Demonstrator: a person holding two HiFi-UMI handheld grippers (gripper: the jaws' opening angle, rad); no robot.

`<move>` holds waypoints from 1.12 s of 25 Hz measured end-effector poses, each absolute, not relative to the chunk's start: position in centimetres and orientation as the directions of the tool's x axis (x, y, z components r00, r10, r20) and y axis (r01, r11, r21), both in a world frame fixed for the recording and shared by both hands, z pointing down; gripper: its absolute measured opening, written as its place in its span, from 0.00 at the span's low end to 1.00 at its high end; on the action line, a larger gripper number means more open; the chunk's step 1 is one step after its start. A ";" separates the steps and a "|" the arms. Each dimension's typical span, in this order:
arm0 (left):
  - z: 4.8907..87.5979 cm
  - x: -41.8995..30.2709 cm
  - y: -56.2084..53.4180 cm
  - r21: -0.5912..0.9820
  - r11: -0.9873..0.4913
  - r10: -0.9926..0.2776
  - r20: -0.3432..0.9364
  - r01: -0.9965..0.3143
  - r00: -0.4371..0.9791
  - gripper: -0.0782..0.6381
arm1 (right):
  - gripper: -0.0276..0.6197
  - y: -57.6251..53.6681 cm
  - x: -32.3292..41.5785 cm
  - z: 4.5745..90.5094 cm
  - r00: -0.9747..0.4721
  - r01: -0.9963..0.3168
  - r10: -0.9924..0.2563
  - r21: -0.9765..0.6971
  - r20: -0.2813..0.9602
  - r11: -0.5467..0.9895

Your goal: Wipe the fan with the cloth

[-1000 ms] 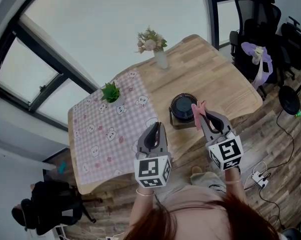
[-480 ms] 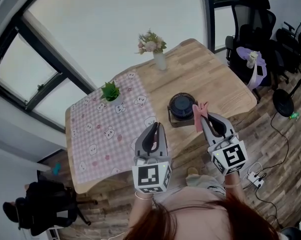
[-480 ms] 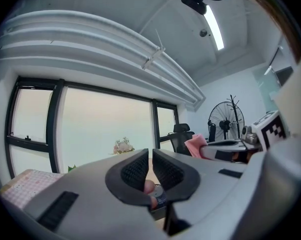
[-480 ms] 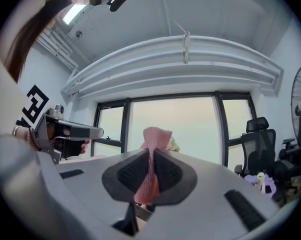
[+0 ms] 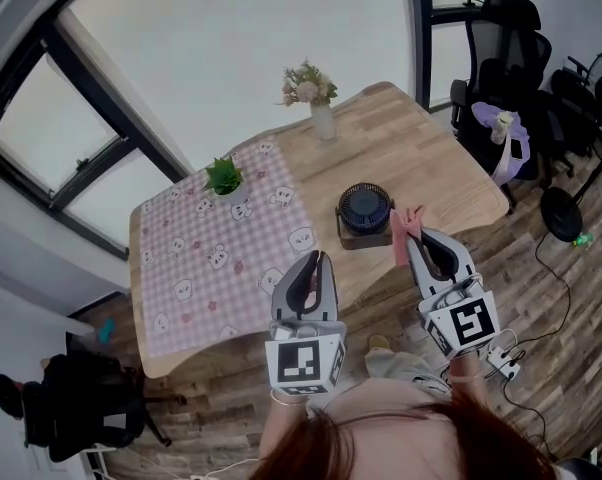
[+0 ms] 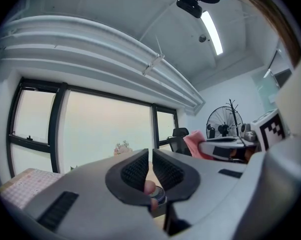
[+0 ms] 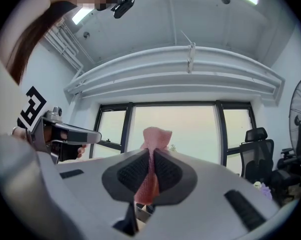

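A small round dark fan (image 5: 365,211) on a wooden base stands near the front edge of the wooden table (image 5: 421,148). My right gripper (image 5: 411,226) is shut on a pink cloth (image 5: 399,236), which sticks up between its pads (image 7: 151,136); it hovers just off the table's front edge, right of the fan. My left gripper (image 5: 319,260) is shut and holds nothing, raised above the table's front edge, left of the fan. In the left gripper view the jaws (image 6: 149,170) stand together, and part of the fan shows below them.
A pink checked tablecloth (image 5: 211,258) covers the table's left part, with a small green plant (image 5: 224,180) on it. A vase of flowers (image 5: 319,103) stands at the far edge. Office chairs (image 5: 506,43) and a standing fan's base (image 5: 559,213) are to the right; cables and a power strip (image 5: 505,360) lie on the floor.
Both grippers have drawn back from the fan toward the person and risen a little. The right one keeps the cloth. The head view has shifted slightly.
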State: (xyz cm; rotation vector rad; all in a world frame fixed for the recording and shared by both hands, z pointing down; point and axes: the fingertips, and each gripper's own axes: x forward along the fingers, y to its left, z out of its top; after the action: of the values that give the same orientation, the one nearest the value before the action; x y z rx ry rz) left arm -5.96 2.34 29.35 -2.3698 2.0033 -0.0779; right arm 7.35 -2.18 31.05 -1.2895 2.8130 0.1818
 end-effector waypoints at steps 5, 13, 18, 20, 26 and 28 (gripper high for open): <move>29.4 -6.1 4.1 -0.041 -0.152 -0.988 0.014 -0.988 0.152 0.15 | 0.08 -0.8 7.5 31.1 -0.654 -0.757 -0.752 0.098 -0.082 0.646; 29.1 -5.3 7.2 -0.027 -0.147 -0.989 0.009 -0.989 0.147 0.15 | 0.08 2.7 8.7 29.6 -0.646 -0.762 -0.757 0.137 -0.094 0.633; 28.9 -4.8 9.1 -0.005 -0.135 -0.991 0.007 -0.991 0.135 0.15 | 0.08 4.7 9.9 29.3 -0.641 -0.766 -0.762 0.144 -0.098 0.626; 29.0 -4.6 9.8 0.002 -0.133 -0.991 0.006 -0.991 0.133 0.15 | 0.08 5.4 10.2 29.4 -0.641 -0.766 -0.761 0.145 -0.098 0.626; 28.5 -4.1 12.1 -0.008 -0.122 -0.992 0.000 -0.992 0.122 0.15 | 0.08 7.4 10.5 28.9 -0.646 -0.762 -0.756 0.154 -0.105 0.629; 28.5 -4.0 12.9 -0.010 -0.120 -0.993 -0.002 -0.993 0.120 0.15 | 0.08 8.0 10.7 28.9 -0.646 -0.762 -0.755 0.153 -0.109 0.630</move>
State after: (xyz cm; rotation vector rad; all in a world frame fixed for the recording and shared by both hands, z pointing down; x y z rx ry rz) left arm -3.98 12.90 28.53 -2.3443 2.0783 -0.0080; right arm 10.66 7.98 28.88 -1.3058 2.8049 0.2881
